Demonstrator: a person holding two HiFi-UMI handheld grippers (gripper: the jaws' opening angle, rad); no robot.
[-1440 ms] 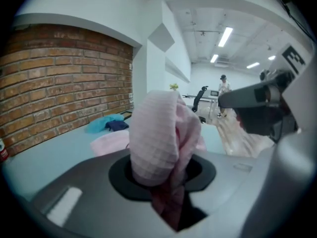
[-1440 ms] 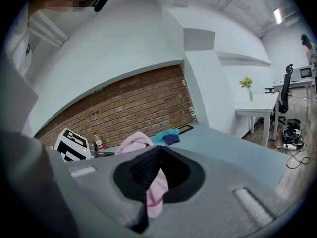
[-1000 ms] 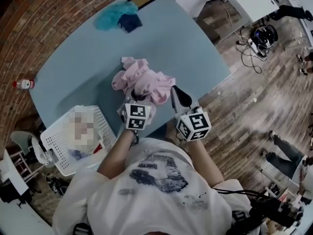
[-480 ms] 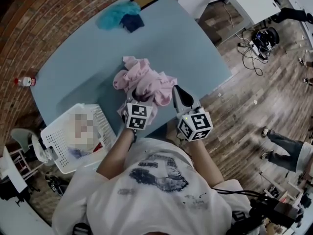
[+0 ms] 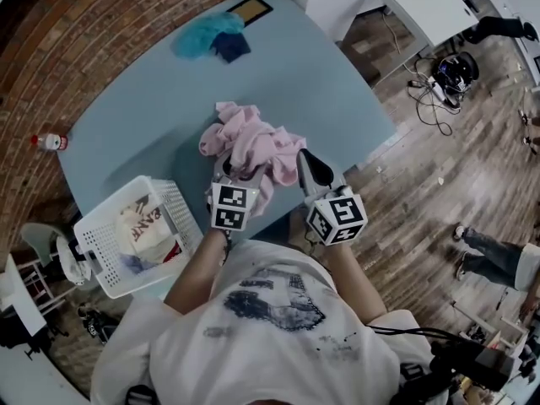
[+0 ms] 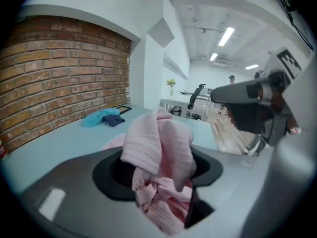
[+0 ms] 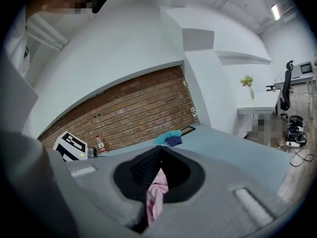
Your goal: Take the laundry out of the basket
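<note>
Head view: pink garment (image 5: 253,146) is covering the tips of the L gripper (image 5: 234,173); its jaws have just been opening w/ cloth bunched between. Print on the white item (image 5: 139,224) in the basket (image 5: 114,283) is folding out of sight, unreadable. Far left, bottle (image 5: 49,142): label's too small. Right gripper view: only a pink strip is showing in the clamped jaws of the R gripper (image 7: 157,180).

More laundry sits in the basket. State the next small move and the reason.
Probably open the right tool: it is shut on the pink garment, which already lies on the table; the left tool has just been opening, cloth loose between its jaws.
</note>
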